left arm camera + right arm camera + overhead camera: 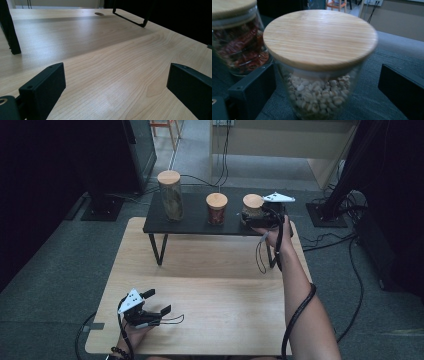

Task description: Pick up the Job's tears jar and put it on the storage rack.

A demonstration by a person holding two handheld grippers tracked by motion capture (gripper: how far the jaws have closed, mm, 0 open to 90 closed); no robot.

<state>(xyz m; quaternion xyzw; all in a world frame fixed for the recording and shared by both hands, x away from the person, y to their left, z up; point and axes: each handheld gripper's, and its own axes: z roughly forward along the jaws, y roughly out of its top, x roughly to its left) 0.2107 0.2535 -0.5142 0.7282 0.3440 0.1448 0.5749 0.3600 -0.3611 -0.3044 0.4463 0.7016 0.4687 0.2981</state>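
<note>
A short glass jar of pale beans (252, 203) (319, 50) with a round bamboo lid stands at the right end of a black raised shelf (195, 224). My right gripper (248, 217) (327, 75) is open around it, one jaw on each side; a clear gap shows at the right jaw, and the left jaw is close to the glass. My left gripper (159, 301) (112, 75) rests low over the near left of the wooden table (215, 285), open, with bare wood between its jaws.
On the same shelf stand a jar of red chillies (217, 209) (237, 45) right beside the bean jar and a tall jar (170, 195) at the left end. The shelf's thin black legs (159, 249) rest on the table. Cables lie on the floor around.
</note>
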